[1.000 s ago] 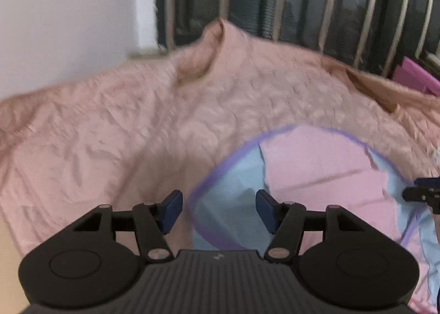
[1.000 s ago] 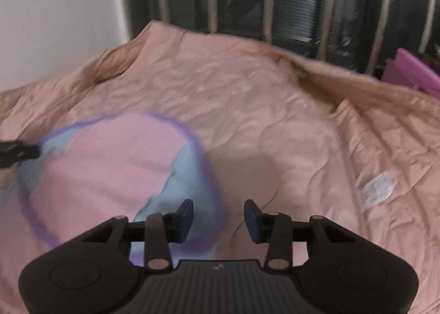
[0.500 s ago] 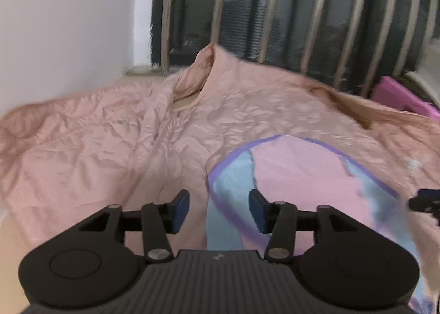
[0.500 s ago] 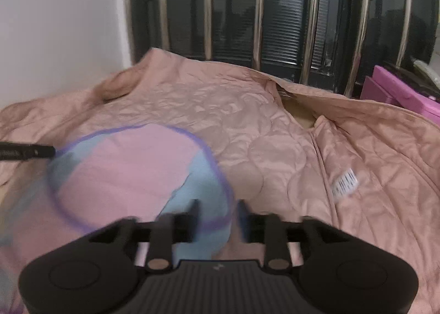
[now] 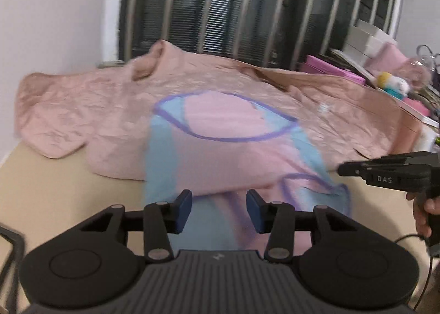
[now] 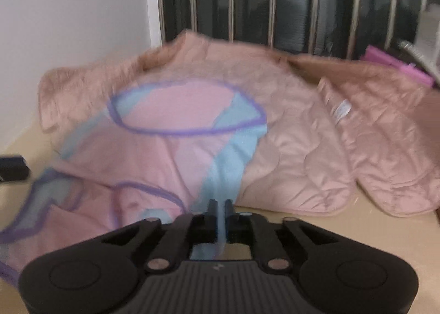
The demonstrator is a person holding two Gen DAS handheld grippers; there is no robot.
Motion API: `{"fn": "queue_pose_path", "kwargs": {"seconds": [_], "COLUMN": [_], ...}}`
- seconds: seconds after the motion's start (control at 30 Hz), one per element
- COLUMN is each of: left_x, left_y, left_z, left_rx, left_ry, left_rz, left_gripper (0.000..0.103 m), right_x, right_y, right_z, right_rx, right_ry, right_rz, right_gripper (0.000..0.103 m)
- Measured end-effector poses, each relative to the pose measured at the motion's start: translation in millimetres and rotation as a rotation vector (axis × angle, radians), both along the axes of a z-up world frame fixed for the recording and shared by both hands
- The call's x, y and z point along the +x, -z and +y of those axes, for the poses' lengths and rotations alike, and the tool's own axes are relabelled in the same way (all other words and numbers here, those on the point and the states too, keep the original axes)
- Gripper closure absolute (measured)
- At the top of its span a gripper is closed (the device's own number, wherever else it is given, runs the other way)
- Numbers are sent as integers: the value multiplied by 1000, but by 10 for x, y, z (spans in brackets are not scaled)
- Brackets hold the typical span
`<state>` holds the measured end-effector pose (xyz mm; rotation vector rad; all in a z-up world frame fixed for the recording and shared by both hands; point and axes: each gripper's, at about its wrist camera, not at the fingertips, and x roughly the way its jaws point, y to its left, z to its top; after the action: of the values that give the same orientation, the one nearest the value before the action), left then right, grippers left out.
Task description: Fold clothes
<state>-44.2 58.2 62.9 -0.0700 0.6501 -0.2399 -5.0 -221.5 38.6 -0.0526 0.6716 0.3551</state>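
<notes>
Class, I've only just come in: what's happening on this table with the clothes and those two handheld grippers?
A person is folding clothes with a gripper in each hand. The right gripper is closing on the light blue edge of a pink, blue and purple top, which lies partly over a peach quilted jacket spread on the table. The left gripper is closing too, its pads not yet pressing the fabric between them.

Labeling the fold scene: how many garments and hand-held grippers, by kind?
Pink-and-blue garment with purple trim: 1
Quilted peach jacket: 1
Hand-held grippers: 2, left hand-held gripper, right hand-held gripper
Total: 4
</notes>
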Motion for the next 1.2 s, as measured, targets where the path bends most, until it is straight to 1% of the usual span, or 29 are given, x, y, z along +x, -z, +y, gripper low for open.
{"fn": "queue_pose_path", "kwargs": {"seconds": [0.03,0.1,0.13,0.2,0.27,0.3,0.33,0.37,0.4,0.43,0.47,0.5,0.57,0.63,0.7,0.73,0.83,0.9,0.97,1.07,1.13,1.2], "left_x": [19,57,98,168,212,226,239,226,213,199,148,84,-116,-312,-416,-447,-521,-550,-610,-737,-689,-596], "left_y": [32,99,151,259,340,378,415,425,434,443,423,380,275,218,225,247,295,298,253,148,121,112], "left_z": [-65,-195,-238,-253,-229,-212,-195,-182,-169,-156,-128,-118,-79,-19,16,21,28,45,31,2,-8,-15], "left_rx": [7,23,28,7,-36,-51,-66,-73,-79,-86,-109,-120,-124,-137,-167,-168,-151,-166,-168,-160,-155,-144], "left_ry": [23,70,71,69,77,84,91,89,86,83,85,81,76,66,69,70,74,80,113,175,167,149], "left_rz": [14,41,66,112,165,178,190,181,171,161,133,106,23,-29,-41,-37,-56,-59,-87,-148,-166,-182], "left_gripper": [58,58,59,59,60,65,78,89,95,97,98,98,98,98,97,96,96,96,96,96,96,96], "right_x": [-73,-130,-111,-45,35,79,93,89,85,73,45,4,-91,-215,-284,-311,-371,-411,-463,-561,-552,-447], "right_y": [-43,-37,3,98,181,216,249,281,313,326,323,300,206,105,67,67,128,181,196,149,123,112], "right_z": [28,175,273,459,551,559,558,550,542,529,512,484,371,202,67,28,31,51,29,-31,-61,-45], "right_rx": [36,108,105,61,40,48,53,55,57,64,85,127,246,355,450,480,465,434,462,510,528,504], "right_ry": [-38,-178,-212,-231,-218,-208,-200,-193,-185,-184,-192,-207,-240,-252,-254,-257,-268,-263,-267,-282,-280,-254], "right_rz": [-9,34,54,76,87,101,104,99,94,94,97,95,71,45,58,64,95,117,137,131,126,111], "right_gripper": [90,89,89,89,89,89,90,91,98,101,102,102,102,102,102,102,102,102,102,102,101,101]}}
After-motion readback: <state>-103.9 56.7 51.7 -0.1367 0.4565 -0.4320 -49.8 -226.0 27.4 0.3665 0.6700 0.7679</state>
